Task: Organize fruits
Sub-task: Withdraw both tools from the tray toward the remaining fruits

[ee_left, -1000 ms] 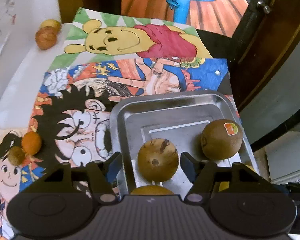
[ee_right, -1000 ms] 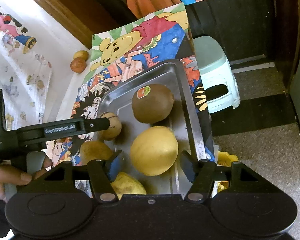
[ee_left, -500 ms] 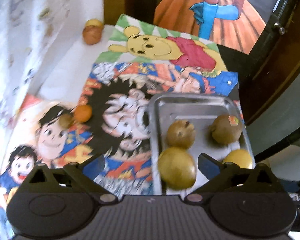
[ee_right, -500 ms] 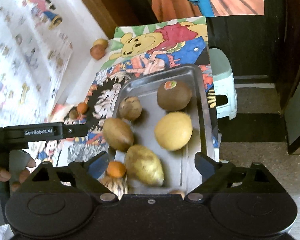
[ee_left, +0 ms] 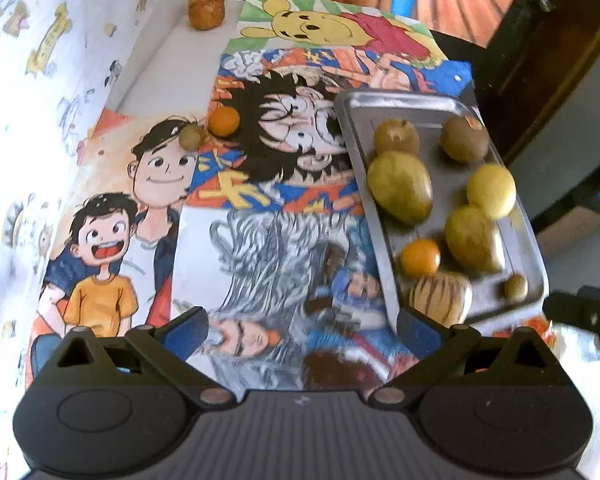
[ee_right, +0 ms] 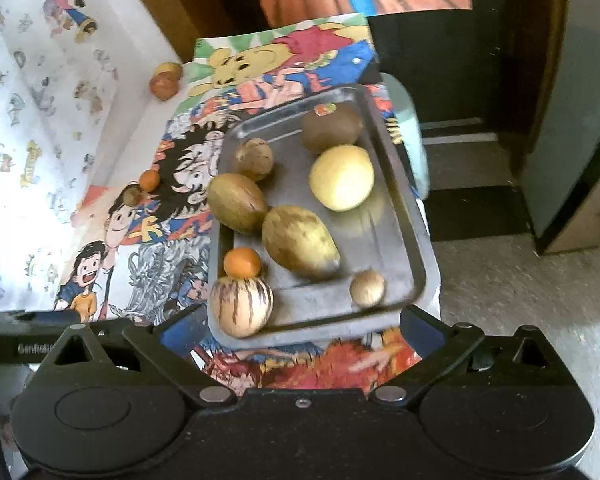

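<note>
A steel tray (ee_right: 414, 248) (ee_left: 384, 256) on cartoon posters holds several fruits: a kiwi (ee_right: 332, 128), a yellow round fruit (ee_right: 342, 178), two green-brown oval fruits (ee_right: 298, 242) (ee_right: 236, 202), a small orange (ee_right: 242, 263), a striped melon (ee_right: 241, 306) and two small brown ones. Loose on the posters lie a small orange (ee_left: 224, 122) beside a small brown fruit (ee_left: 191, 137), and two fruits (ee_left: 206, 10) at the far back. My left gripper (ee_left: 302, 330) is open and empty, near the table's front. My right gripper (ee_right: 300, 326) is open and empty, just short of the tray's near edge.
A patterned white wall (ee_left: 40, 80) runs along the left. The table drops off right of the tray to the floor (ee_right: 520, 280), where a pale stool (ee_right: 410, 120) stands. A dark wooden door (ee_left: 540, 40) is at the back right.
Both grippers have pulled back and up from the tray and opened wider; the whole tray and more of the posters are in view now. The fruits have not moved.
</note>
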Tool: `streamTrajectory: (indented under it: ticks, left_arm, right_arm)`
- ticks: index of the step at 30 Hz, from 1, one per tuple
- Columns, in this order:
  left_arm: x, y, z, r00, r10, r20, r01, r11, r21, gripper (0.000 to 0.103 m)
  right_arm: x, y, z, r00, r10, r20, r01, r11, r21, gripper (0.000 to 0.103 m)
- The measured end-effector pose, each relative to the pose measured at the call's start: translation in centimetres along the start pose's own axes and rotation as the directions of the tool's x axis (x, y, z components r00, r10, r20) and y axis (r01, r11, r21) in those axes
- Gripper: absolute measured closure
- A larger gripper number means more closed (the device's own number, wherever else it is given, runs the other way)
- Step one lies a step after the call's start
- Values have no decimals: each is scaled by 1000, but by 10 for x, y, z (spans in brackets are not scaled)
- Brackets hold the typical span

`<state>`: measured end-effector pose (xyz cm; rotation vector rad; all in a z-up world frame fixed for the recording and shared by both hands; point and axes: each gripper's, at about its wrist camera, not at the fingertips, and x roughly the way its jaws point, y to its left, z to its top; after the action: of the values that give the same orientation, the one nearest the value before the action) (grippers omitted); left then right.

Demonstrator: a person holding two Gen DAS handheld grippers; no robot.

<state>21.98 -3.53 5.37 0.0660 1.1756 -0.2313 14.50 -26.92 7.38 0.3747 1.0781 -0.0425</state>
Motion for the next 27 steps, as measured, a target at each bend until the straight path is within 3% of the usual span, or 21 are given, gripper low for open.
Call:
streamTrajectory:
  ticks: [7,16,22,27]
  left_arm:
    - [-9,11,-23,1000,-14,-19,15,997,74,1]
    - [-19,15,-39,999,0,-39,5,991,136,1]
    - [-19,21,-46,999,19,-51,-13,993,119,1]
    - [-17,33,-47,996,46,-77,-44,998,36,1]
  right_arm:
    - [-6,13,-27,997,-46,-56,48,998,38,1]
    - [-26,31,-47,996,-49,-70,50,998,24,1]
    - [-39,37,-47,998,-28,-52,26,999,-35,1]
    - [-35,34,-41,996,7,-88,-17,993,-113,1]
